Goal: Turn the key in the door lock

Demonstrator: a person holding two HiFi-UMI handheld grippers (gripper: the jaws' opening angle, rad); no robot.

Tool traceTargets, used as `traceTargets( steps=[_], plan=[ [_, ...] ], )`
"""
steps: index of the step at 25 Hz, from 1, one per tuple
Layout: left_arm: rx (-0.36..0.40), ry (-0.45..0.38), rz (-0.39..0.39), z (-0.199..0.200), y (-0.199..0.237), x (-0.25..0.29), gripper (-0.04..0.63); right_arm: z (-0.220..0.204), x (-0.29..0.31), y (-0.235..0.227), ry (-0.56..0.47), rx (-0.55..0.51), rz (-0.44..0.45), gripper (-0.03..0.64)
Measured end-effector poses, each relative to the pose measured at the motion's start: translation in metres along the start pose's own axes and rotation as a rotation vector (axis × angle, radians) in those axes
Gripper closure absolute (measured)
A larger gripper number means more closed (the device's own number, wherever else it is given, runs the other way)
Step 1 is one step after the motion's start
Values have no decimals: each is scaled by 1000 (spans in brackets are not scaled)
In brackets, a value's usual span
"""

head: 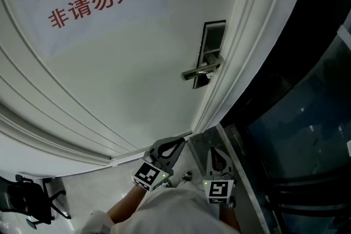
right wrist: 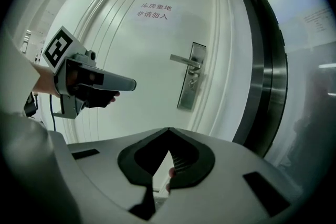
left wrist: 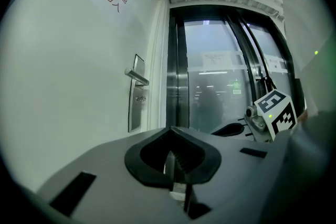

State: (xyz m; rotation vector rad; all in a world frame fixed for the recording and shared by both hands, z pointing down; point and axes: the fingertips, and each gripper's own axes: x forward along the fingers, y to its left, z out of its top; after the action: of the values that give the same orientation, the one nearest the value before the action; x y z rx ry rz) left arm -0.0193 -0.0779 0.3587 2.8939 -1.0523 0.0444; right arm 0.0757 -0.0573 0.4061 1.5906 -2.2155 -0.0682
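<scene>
- The door lock (right wrist: 193, 83) sits in the steel plate (head: 214, 41) just under the lever handle (head: 200, 70), near the right edge of the white door (head: 109, 74); any key is too small to make out.
- The left gripper (head: 182, 140) and the right gripper (head: 214, 150) are well apart from the lock, each with its fingers clenched together.

The left gripper (head: 179, 143) is pointing level, with its jaws sitting tight together; the right gripper (head: 215, 152) is tipping a little downward, with its jaws closed too; the two are being held side by side, close together; the left forearm (head: 125, 206) is reaching forward.
</scene>
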Motion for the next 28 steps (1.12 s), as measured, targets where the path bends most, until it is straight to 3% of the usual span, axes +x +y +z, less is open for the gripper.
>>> traceTargets(
  steps=[6,13,16,23,28],
  plan=[
    [57,-8,134,22,34,29,589,13,50,-33,-69,-102,75,617],
    [72,-52,231,40,48,46,589,49,96,-60,-87,-281,142,617],
    [103,-84,234,51,51,50,589,80,110,-67,-129,-405,120,617],
    [115,-131,219,64,66,57,589,116,150,-82,-141,-783,-33,615],
    [75,-145,204,61,80,61,589,128,171,-76,-131,-961,-60,510]
  ],
)
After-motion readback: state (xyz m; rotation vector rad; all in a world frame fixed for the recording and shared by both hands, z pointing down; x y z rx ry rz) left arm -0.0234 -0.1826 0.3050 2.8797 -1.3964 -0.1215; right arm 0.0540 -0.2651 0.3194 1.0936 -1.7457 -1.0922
